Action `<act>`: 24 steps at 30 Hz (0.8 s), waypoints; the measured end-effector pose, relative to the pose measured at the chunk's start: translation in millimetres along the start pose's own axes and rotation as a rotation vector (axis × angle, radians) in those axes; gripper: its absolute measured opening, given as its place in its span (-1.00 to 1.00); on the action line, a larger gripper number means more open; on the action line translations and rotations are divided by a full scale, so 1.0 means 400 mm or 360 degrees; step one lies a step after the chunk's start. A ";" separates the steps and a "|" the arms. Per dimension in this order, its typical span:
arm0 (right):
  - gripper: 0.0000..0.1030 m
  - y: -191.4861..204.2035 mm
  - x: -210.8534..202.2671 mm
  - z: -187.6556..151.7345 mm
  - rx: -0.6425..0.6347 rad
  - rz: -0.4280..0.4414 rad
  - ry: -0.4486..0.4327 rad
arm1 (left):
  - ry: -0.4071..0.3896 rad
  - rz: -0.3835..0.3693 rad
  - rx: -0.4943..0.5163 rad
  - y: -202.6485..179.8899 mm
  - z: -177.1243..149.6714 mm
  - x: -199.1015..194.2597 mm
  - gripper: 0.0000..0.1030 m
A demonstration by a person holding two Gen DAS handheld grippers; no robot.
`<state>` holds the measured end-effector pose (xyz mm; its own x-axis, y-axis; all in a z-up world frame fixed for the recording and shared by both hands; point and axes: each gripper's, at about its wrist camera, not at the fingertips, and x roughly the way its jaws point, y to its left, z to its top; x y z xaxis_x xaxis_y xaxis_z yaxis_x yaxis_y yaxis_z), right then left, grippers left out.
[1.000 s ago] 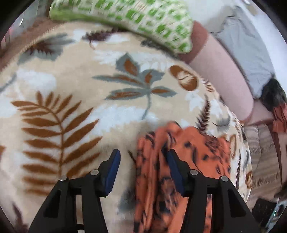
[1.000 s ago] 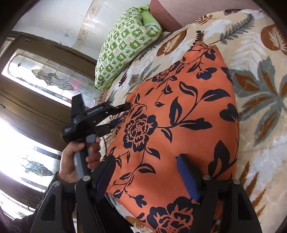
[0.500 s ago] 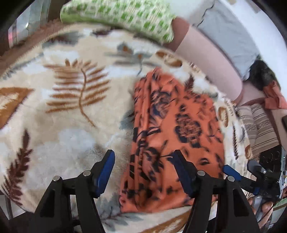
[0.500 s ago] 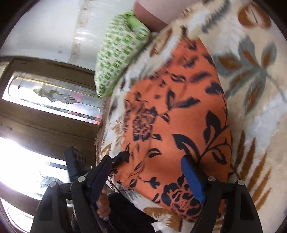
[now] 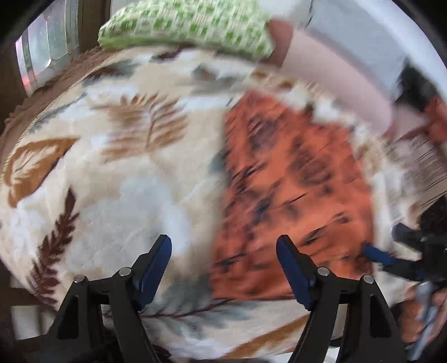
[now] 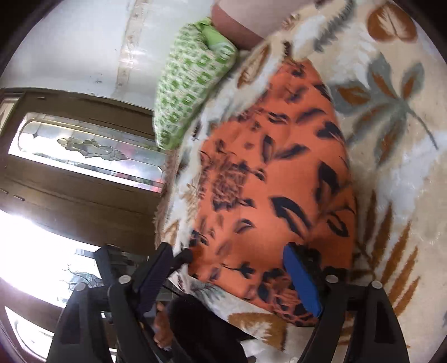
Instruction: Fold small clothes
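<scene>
An orange garment with dark flower print (image 5: 293, 190) lies flat on a leaf-patterned blanket (image 5: 125, 167). In the right wrist view it fills the middle (image 6: 279, 195). My left gripper (image 5: 223, 268) is open and empty, above the blanket at the garment's near left edge. My right gripper (image 6: 232, 279) is open and empty over the garment's near edge. The right gripper also shows at the right of the left wrist view (image 5: 391, 259). The left wrist view is blurred by motion.
A green-and-white checked pillow (image 5: 190, 25) lies at the far end of the blanket, also in the right wrist view (image 6: 192, 83). A pink bolster (image 5: 335, 75) and striped cloth (image 5: 419, 167) lie at the right. A wooden door with glass panes (image 6: 69, 156) stands beyond the bed.
Both grippers have pulled back toward the near edge of the bed, so more of the garment and blanket show. The garment lies still. Both grippers stay open.
</scene>
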<state>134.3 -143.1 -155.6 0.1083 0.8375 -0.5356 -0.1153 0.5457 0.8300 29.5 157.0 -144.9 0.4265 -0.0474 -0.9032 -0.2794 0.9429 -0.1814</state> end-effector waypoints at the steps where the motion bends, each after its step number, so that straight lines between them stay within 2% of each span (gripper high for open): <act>1: 0.67 -0.018 0.006 0.001 0.0057 0.0024 0.0025 | 0.0068 -0.0009 -0.0058 0.014 -0.006 0.017 0.52; 3: 0.67 -0.001 -0.020 0.013 0.0051 0.0055 0.0013 | 0.0041 -0.0083 -0.0157 0.019 0.006 -0.018 0.52; 4: 0.67 0.025 -0.042 0.027 -0.0013 0.0053 -0.0019 | 0.0020 -0.0090 -0.0156 0.016 0.014 -0.032 0.52; 7: 0.67 0.067 -0.099 0.086 -0.0131 0.0062 -0.0147 | -0.0141 -0.0120 -0.0067 -0.020 0.063 -0.104 0.54; 8: 0.67 0.059 -0.115 0.111 -0.0120 0.0037 -0.0206 | -0.0204 -0.0158 -0.0027 -0.040 0.087 -0.127 0.60; 11: 0.67 -0.008 -0.115 0.167 0.0006 -0.0026 -0.0285 | -0.0263 -0.0223 0.0060 -0.088 0.129 -0.125 0.64; 13: 0.67 -0.067 -0.089 0.196 0.0086 -0.0092 -0.0275 | -0.0248 -0.0259 0.0125 -0.131 0.153 -0.084 0.64; 15: 0.67 -0.113 -0.062 0.226 0.0149 -0.0095 -0.0244 | -0.0203 -0.0245 0.0171 -0.148 0.144 -0.046 0.64; 18: 0.67 -0.129 -0.033 0.266 0.0153 -0.0051 -0.0264 | -0.0019 -0.0036 0.0234 -0.163 0.123 0.070 0.65; 19: 0.67 -0.136 -0.012 0.282 0.0143 -0.0040 -0.0250 | 0.0023 -0.0069 0.0187 -0.146 0.107 0.098 0.69; 20: 0.66 -0.142 0.005 0.293 0.0146 -0.0055 -0.0219 | 0.0011 -0.0110 0.0132 -0.131 0.101 0.101 0.76; 21: 0.26 -0.143 0.033 0.304 0.0145 -0.0092 -0.0164 | 0.0009 -0.0133 0.0085 -0.115 0.098 0.102 0.77; 22: -0.43 -0.129 0.045 0.302 0.0111 -0.0125 -0.0134 | 0.0003 -0.0132 0.0096 -0.114 0.096 0.100 0.77; 24: -0.43 -0.054 0.022 0.281 -0.0057 -0.0252 -0.0236 | -0.0010 -0.0109 0.0122 -0.116 0.091 0.098 0.78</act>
<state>248.6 -150.5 -160.8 0.2716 0.7292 -0.6281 -0.1203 0.6732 0.7296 90.4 123.4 -157.6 0.4476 -0.1107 -0.8874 -0.1830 0.9600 -0.2121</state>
